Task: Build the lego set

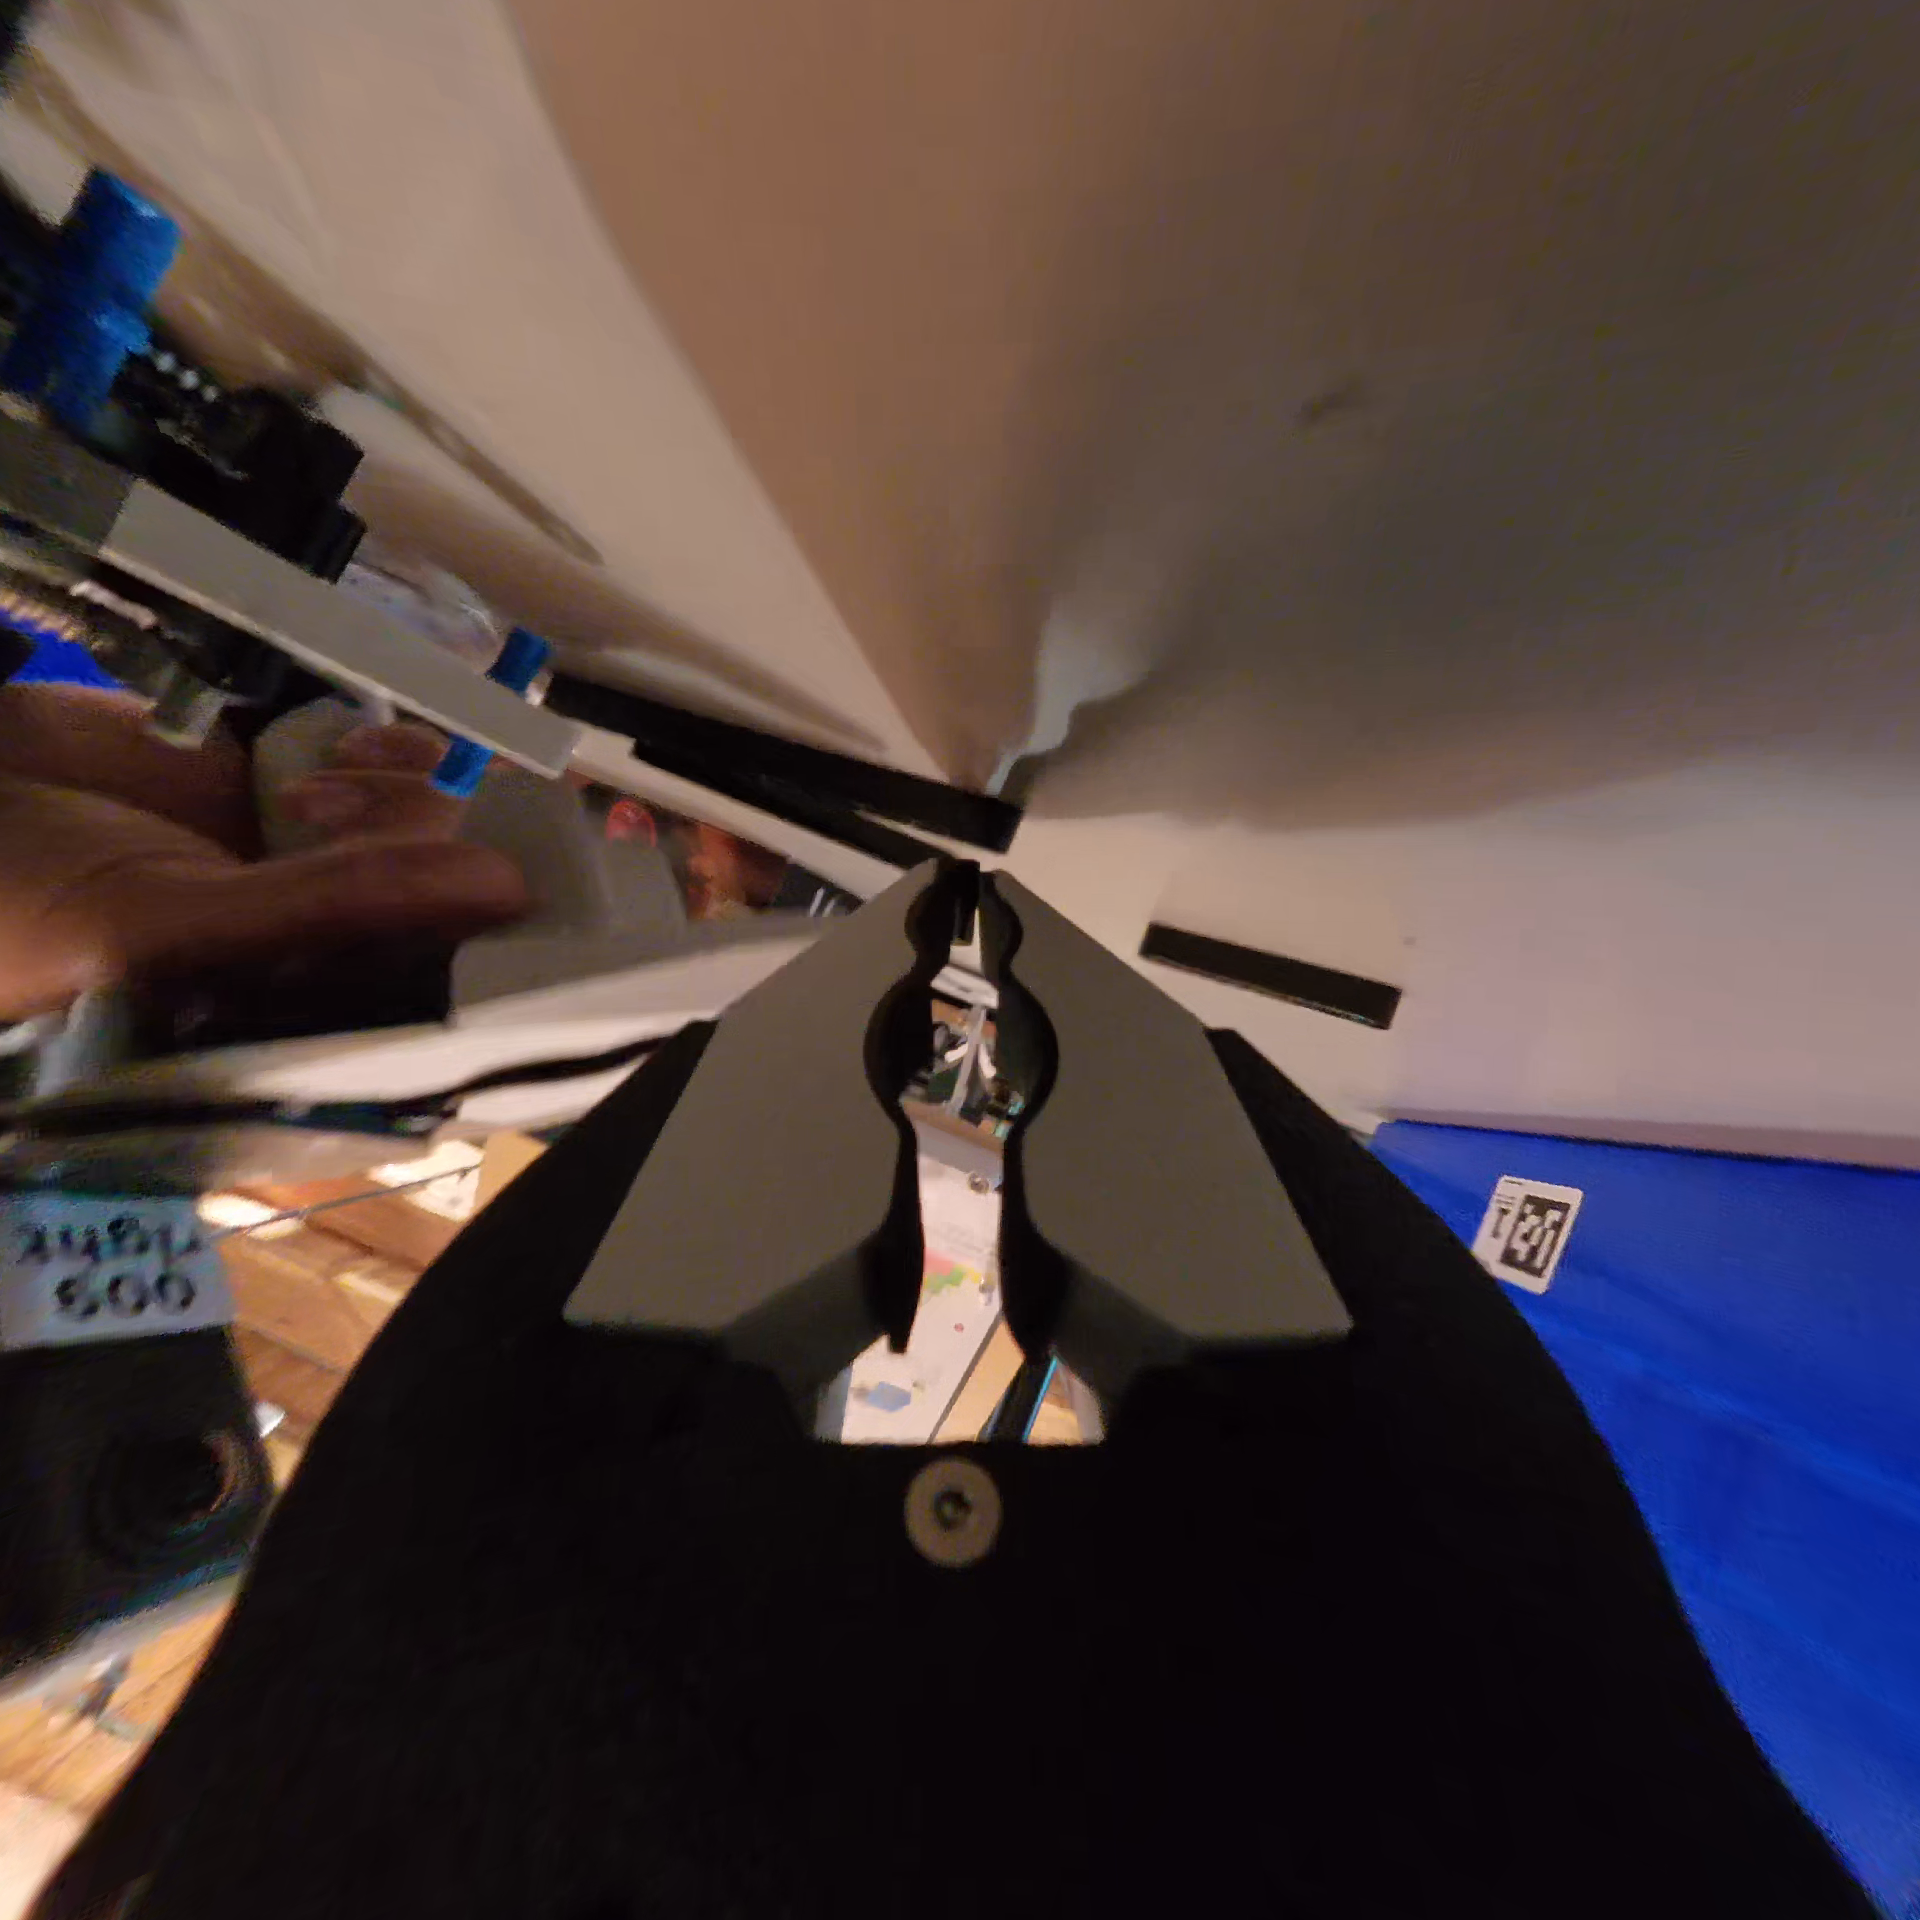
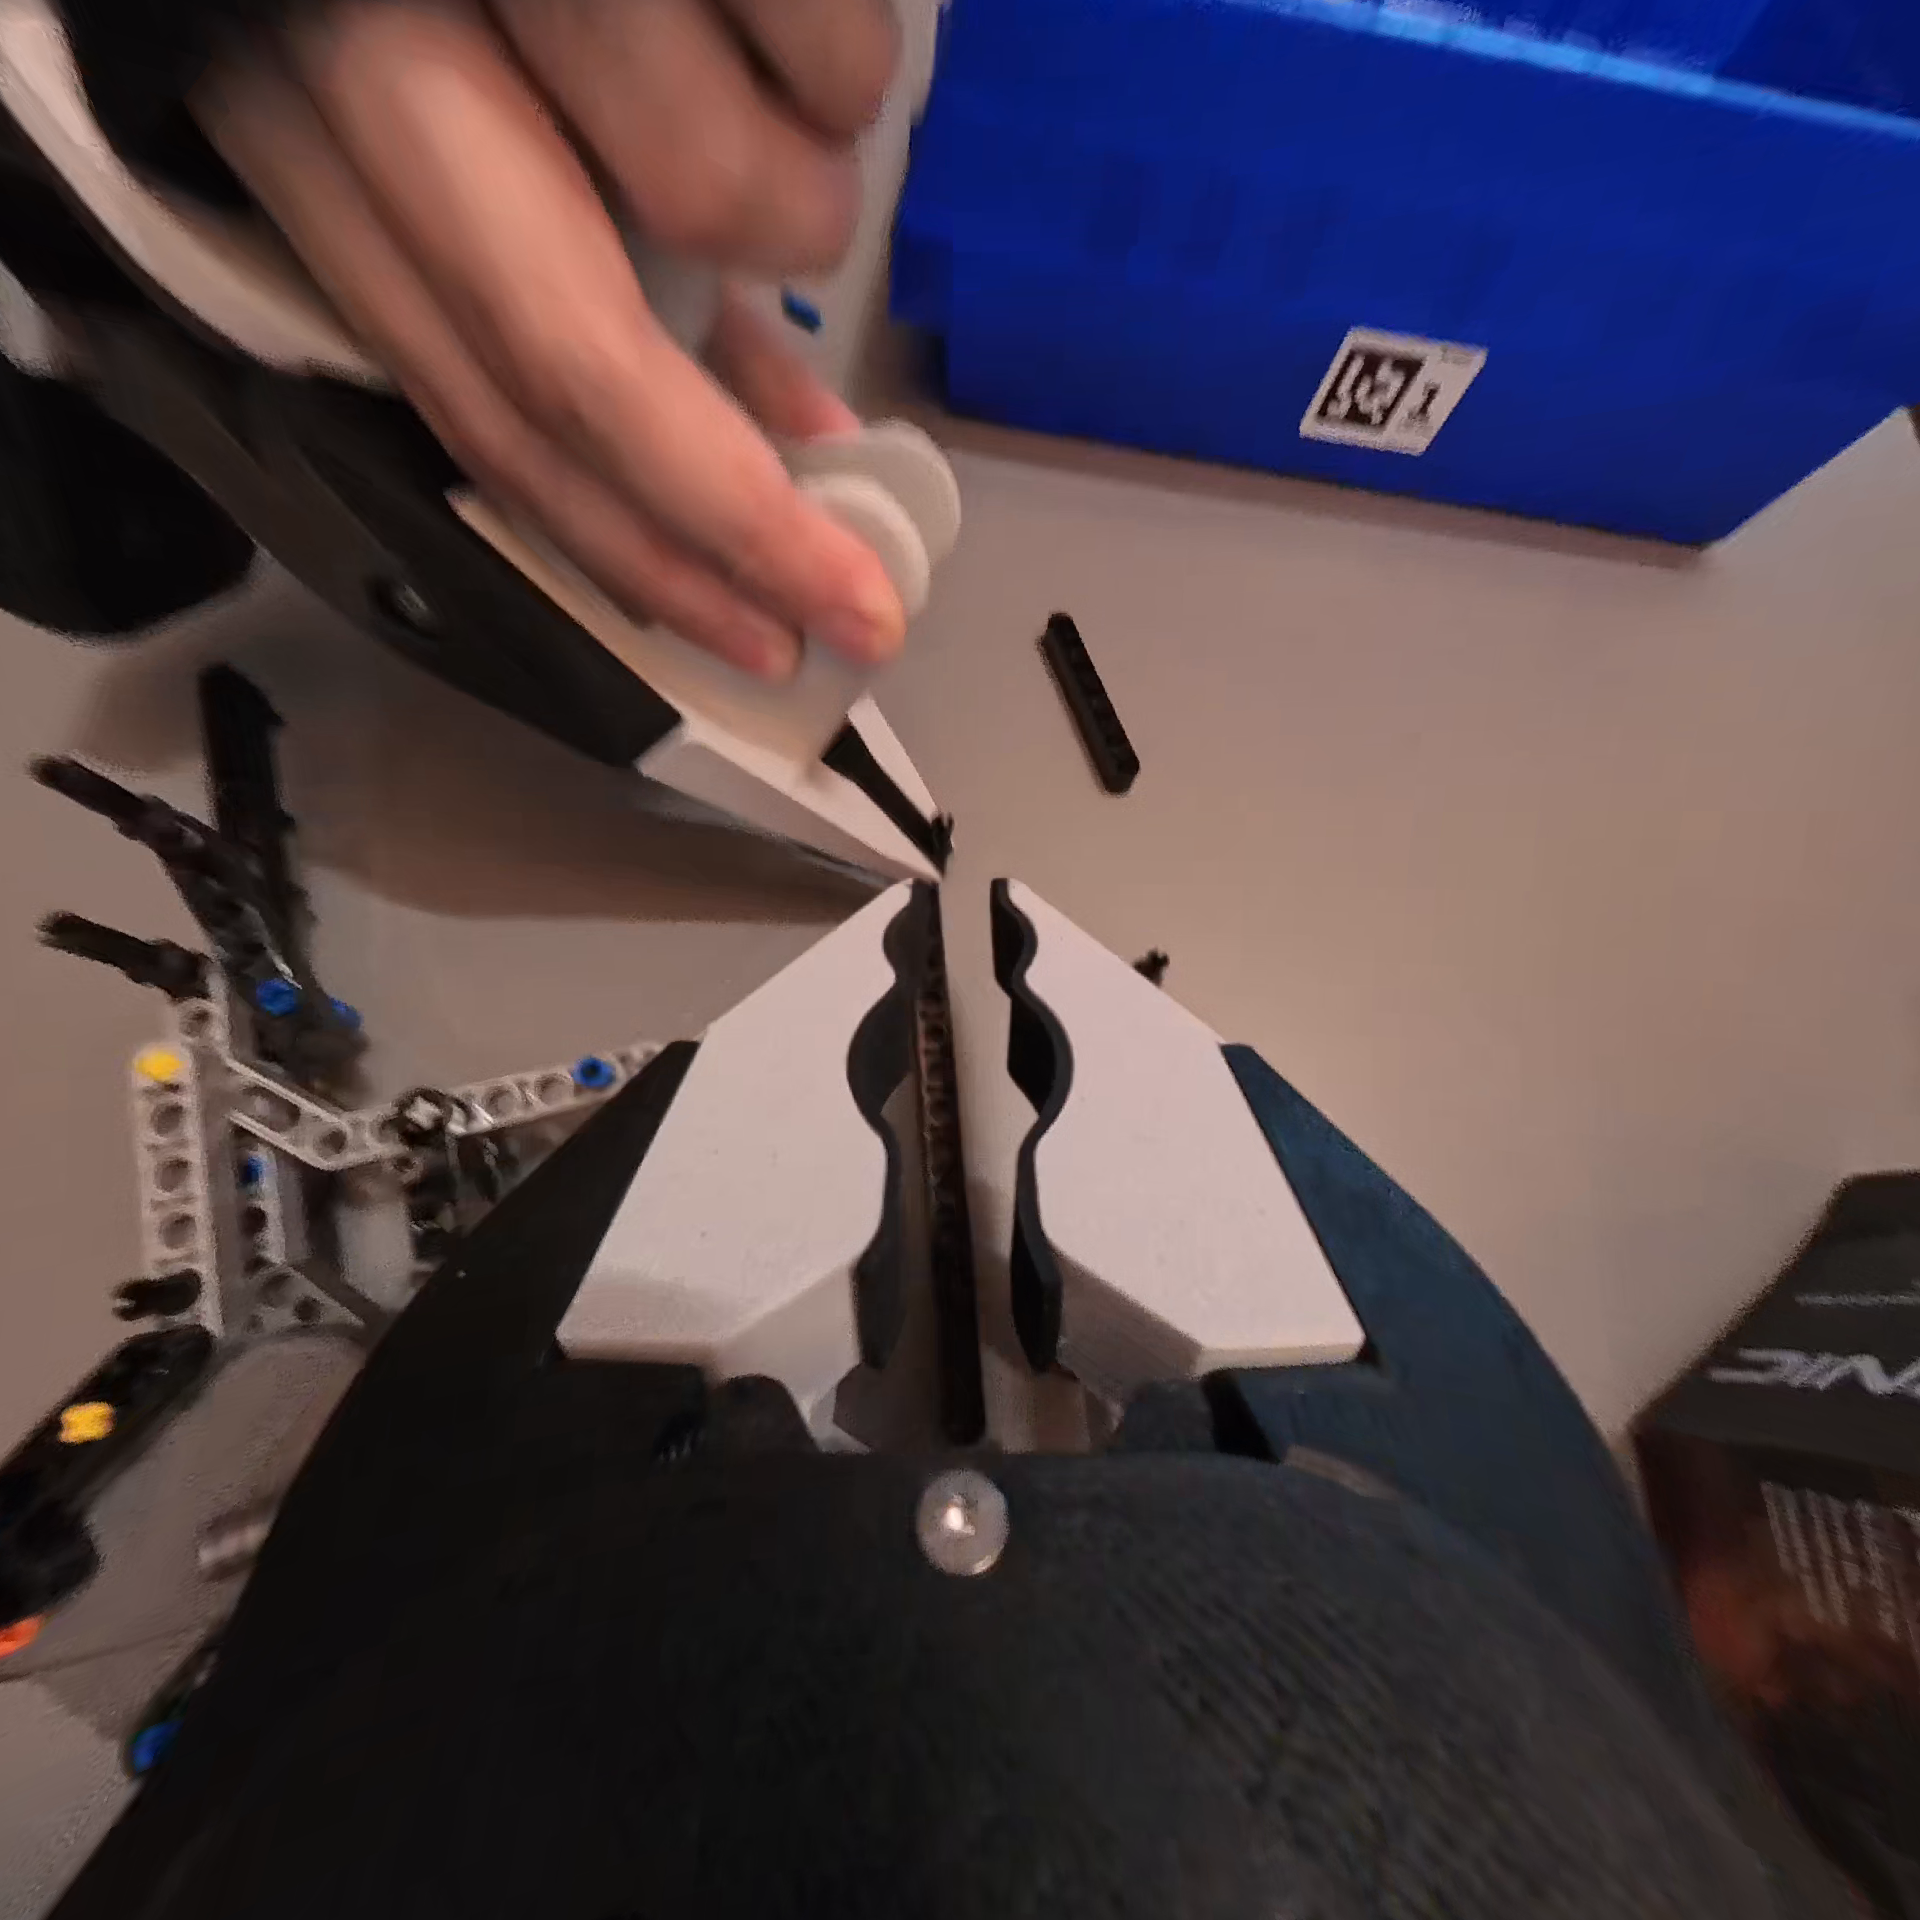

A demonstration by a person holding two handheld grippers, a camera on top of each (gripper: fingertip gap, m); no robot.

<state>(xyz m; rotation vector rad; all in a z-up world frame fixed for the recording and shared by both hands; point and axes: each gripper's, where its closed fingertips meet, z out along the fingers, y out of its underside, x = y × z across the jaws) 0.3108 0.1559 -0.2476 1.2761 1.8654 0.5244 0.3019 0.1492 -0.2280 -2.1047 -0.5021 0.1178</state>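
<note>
On the pale table [image 2: 1455, 831], a blue bin [image 2: 1351, 208] stands.

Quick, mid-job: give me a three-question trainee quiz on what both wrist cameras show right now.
1. True or false: the left gripper has its jaws shut on a small black connector pin.
2. What carries the square black-and-white marker tag? A) the blue plastic bin; B) a red metal toolbox; C) a wooden shelf.
3. Fill in: in the right wrist view, the grey-and-black partly built beam model lies to the ____ of the right gripper.

Key: 1 true; 2 A; 3 left.
</note>
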